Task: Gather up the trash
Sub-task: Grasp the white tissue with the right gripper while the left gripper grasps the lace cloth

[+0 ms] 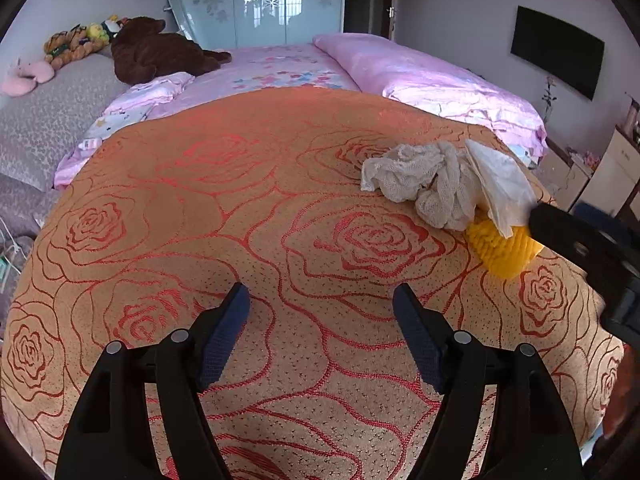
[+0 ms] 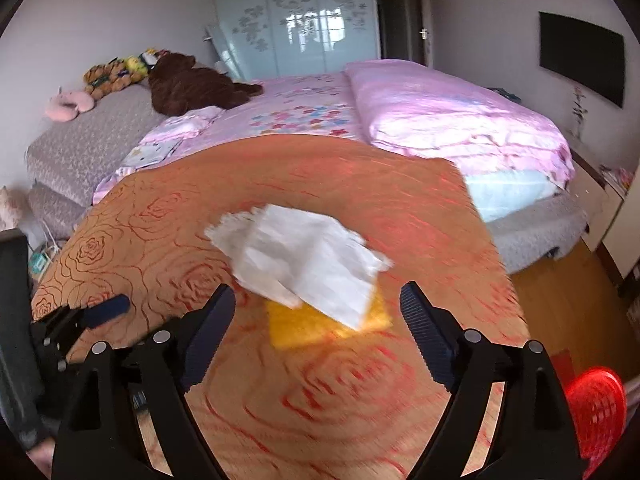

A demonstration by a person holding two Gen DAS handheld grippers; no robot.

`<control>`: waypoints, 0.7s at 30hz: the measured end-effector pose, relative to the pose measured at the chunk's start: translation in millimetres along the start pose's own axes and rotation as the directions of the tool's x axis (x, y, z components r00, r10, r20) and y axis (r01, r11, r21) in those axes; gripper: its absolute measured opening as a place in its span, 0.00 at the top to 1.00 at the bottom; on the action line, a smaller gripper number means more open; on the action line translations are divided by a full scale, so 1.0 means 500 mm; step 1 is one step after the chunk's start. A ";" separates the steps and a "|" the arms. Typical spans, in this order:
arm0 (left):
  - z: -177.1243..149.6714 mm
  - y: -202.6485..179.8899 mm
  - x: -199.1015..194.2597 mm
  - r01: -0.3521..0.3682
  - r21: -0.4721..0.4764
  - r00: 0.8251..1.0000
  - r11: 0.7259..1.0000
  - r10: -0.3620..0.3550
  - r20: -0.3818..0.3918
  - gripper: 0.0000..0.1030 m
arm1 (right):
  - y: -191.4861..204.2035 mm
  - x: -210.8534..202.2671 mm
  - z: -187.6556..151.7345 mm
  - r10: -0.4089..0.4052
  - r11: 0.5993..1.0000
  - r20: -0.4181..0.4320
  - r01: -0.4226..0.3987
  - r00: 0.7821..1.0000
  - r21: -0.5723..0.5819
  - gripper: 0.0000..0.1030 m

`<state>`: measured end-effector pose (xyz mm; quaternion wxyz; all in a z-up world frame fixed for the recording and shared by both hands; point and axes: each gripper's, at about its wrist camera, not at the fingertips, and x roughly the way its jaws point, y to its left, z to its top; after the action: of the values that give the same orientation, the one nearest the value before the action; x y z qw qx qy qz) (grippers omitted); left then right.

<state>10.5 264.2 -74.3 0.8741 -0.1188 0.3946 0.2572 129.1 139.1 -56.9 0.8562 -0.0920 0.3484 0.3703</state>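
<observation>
Orange rose-patterned cloth [image 1: 240, 208] covers the near part of the bed, with pink bedding [image 1: 420, 76] beyond it and a brown plush bear [image 1: 156, 50] near the grey pillows [image 1: 48, 116]. A wardrobe [image 1: 260, 0] stands at the far wall and a dark screen [image 1: 558, 56] hangs on the right wall.

Your left gripper [image 1: 322, 304] hangs over bare cloth with its jaws standing wide apart and nothing between them. The trash lies ahead and to its right: a crumpled mesh rag [image 1: 420, 180], a white tissue [image 1: 502, 188] and a yellow sponge [image 1: 500, 250]. The rag touches the tissue, and the tissue lies partly over the sponge.

Your right gripper [image 2: 318, 304] points down at the tissue [image 2: 304, 256] and the sponge [image 2: 304, 326]. Its jaws are spread wide and grip nothing; the tissue and sponge lie ahead of the fingertips, roughly centred between them. This view is blurred, so you cannot tell whether the fingers touch the cloth. In the left wrist view, the right gripper shows as a dark shape at the right edge, just beside the sponge. A red basket [image 2: 596, 412] sits on the floor at the lower right.
</observation>
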 end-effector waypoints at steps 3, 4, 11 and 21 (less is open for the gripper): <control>-0.001 0.000 0.001 -0.002 0.002 1.000 1.000 0.002 0.000 0.30 | 0.032 0.031 0.020 -0.008 0.999 -0.008 0.008 1.000 -0.043 0.20; -0.002 0.000 0.000 -0.001 0.002 1.000 1.000 0.001 0.000 0.30 | 0.039 0.040 0.026 -0.021 0.998 -0.008 0.020 1.000 -0.060 0.20; -0.003 0.000 0.000 0.003 0.000 1.000 1.000 -0.003 0.002 0.30 | 0.021 0.090 0.045 -0.053 0.997 -0.058 0.049 0.997 -0.056 0.36; -0.004 -0.002 0.002 -0.006 0.011 1.000 1.000 0.006 0.000 0.30 | -0.024 0.051 0.023 -0.028 1.000 -0.049 0.029 0.998 0.003 0.76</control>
<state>10.0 263.0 -76.3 0.8740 -0.1129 0.3963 0.2577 156.0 150.0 -66.7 0.8527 -0.1043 0.3687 0.3550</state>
